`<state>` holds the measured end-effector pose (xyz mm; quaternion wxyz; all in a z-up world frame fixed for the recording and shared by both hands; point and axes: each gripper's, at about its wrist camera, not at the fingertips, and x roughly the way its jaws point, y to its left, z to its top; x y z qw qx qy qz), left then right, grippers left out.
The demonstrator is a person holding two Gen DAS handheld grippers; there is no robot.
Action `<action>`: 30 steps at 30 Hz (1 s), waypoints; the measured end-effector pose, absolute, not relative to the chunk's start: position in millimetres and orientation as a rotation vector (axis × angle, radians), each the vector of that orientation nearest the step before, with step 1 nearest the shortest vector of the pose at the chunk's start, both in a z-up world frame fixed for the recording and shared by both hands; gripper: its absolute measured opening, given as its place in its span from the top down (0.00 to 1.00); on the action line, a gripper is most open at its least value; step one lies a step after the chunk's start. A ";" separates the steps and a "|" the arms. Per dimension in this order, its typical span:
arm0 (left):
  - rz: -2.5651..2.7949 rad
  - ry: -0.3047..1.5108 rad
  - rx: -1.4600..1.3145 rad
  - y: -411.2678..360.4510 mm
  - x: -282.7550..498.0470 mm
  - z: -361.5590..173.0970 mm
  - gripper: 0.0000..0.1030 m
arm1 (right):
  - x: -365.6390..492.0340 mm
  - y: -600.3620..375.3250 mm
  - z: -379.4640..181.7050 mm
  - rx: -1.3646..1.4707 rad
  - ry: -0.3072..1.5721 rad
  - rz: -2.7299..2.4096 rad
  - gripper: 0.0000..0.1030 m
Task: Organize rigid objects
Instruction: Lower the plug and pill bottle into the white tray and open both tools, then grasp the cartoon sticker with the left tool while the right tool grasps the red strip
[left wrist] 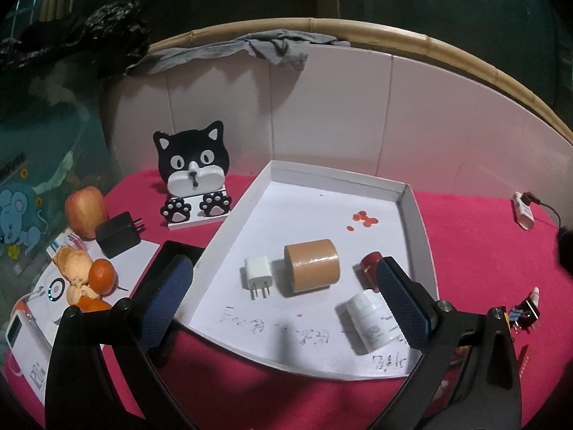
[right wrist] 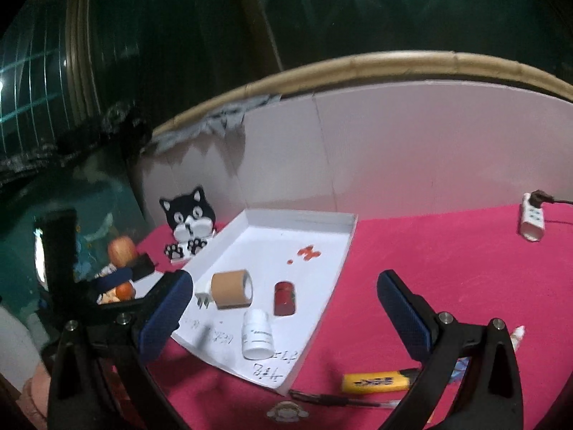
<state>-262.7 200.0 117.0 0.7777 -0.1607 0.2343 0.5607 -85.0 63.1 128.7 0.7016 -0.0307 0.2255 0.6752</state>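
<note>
both tools wide open, empty: left tool (left wrist: 286,286) over white tray (left wrist: 322,186); right tool (right wrist: 283,301) beside it.

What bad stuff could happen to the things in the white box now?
The tan tape roll, white bottle and red bottle all lie on their sides in the white tray, so a nudge might roll them. The open left gripper hovers over the tray; dropping carelessly, it could knock the white charger or tip the tray's edge.

You're at a home table: red tablecloth (left wrist: 476,236), apple (left wrist: 86,211) at its left edge, cat-shaped stand (left wrist: 195,175).
</note>
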 end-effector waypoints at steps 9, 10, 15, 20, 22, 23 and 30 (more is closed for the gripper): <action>1.096 0.489 -0.303 178.4 -249.5 120.6 0.00 | -30.7 1.6 145.1 0.020 0.421 1.311 0.00; 1.068 0.498 -0.299 175.4 -245.9 119.3 0.00 | -22.2 -3.0 143.9 0.033 0.425 1.279 0.00; 0.871 0.546 -0.302 156.7 -228.1 106.2 0.00 | 12.9 -29.8 131.4 0.074 0.439 1.214 0.00; 0.663 0.674 -0.309 126.7 -214.5 74.3 0.00 | 35.0 -49.0 105.5 0.046 0.468 1.179 0.00; 0.657 0.733 -0.319 118.7 -208.6 58.0 0.00 | 41.0 -52.9 92.5 0.039 0.499 1.158 0.00; 0.659 0.761 -0.325 116.0 -204.9 49.2 0.00 | 43.3 -54.2 84.6 0.031 0.521 1.147 0.00; 0.632 0.861 -0.318 112.3 -174.6 19.4 0.05 | 29.2 -38.9 21.1 -0.218 0.710 1.258 0.00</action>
